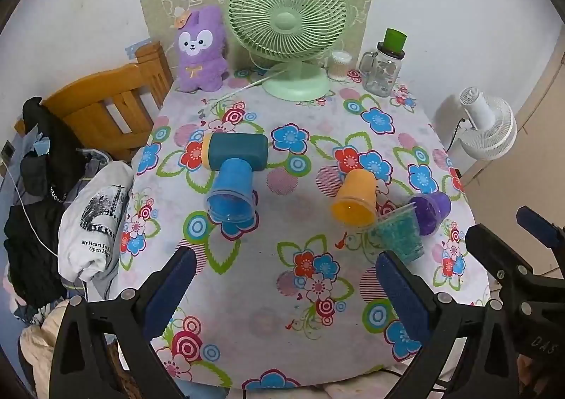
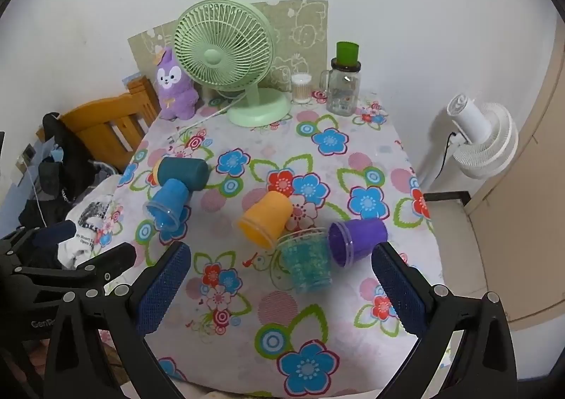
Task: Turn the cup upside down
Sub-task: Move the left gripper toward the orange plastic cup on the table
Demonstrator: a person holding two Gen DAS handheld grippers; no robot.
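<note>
5 cups [image 2: 307,266] on table [image 2: 353,321], 2 fans [image 2: 226,56]; L gripper [image 1: 286,280] & R gripper [image 2: 280,273] jaws wide.

1. Right hand-held gripper [image 2: 280,279]: jaws wide apart, nothing between them, low over the near part of the floral surface [image 2: 353,159].
2. Teal cup [image 2: 307,263]: upright, clear, full of beads, straight ahead of the gripper.
3. Orange cup [image 2: 265,219] and purple cup [image 2: 358,240]: both on their sides, flanking the teal cup and touching it or very nearly.
4. Blue cup [image 2: 167,203]: on its side at left, against a dark teal container [image 2: 183,172], also lying down.
5. Far edge: green fan [image 2: 226,56], purple plush [image 2: 174,90], glass jar [image 2: 342,88].
6. Left hand-held gripper [image 2: 70,264]: partly visible at the left edge; its jaw state is unclear.
</note>
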